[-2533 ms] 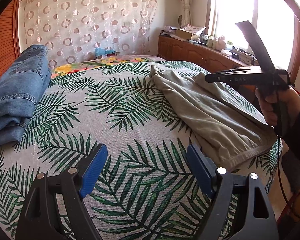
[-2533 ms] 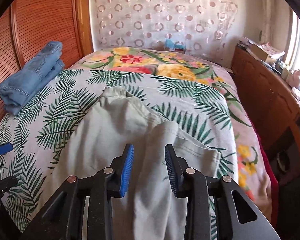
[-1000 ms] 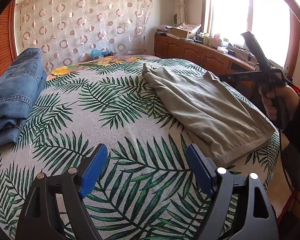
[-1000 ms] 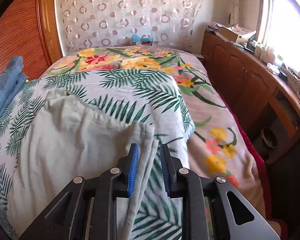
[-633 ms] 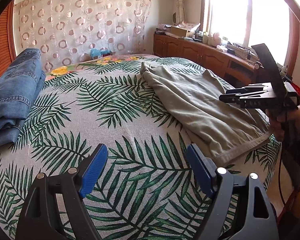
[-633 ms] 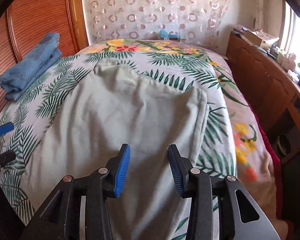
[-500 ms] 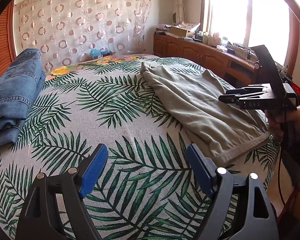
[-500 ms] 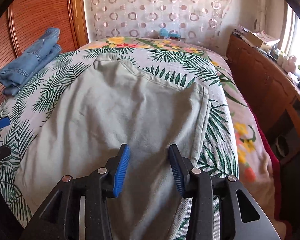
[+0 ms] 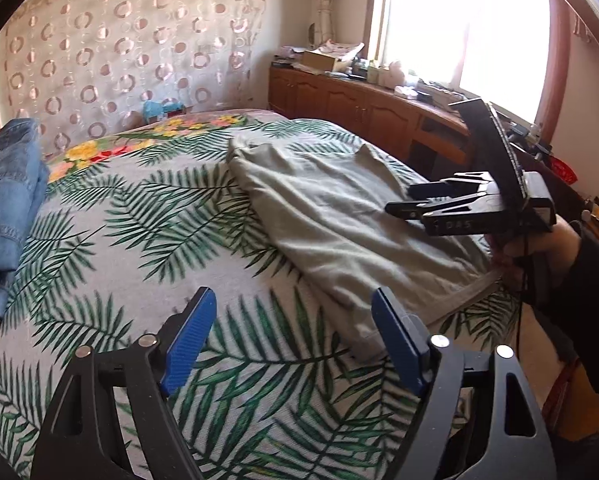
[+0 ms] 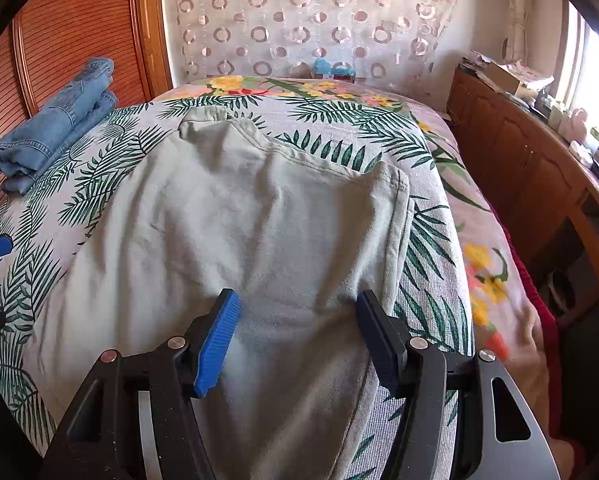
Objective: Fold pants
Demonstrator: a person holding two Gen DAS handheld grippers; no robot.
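Two grippers are ours here, one in each hand, and both hang over the bed (image 9: 147,232) with its palm-leaf cover. Our right gripper (image 10: 295,332) has just been opening its jaws; they now stand apart above the near end of the grey-green pants (image 10: 239,216), pads clear of the cloth, gripping nothing. In the left wrist view that same right gripper (image 9: 413,198) shows at about 3 o'clock, held by our right hand (image 9: 539,256) in a dark sleeve. Our left gripper (image 9: 291,336) is also spread wide with nothing between its blue pads (its jaws have just been closing a little), and it hovers over bare cover; the nearest corner of the pants lies just beside its right finger. The pants lie flat, stretching from 6 o'clock up toward 11 in the right wrist view. Folded blue jeans (image 10: 55,124) sit well apart at 10 o'clock, against the wooden headboard (image 10: 79,36).
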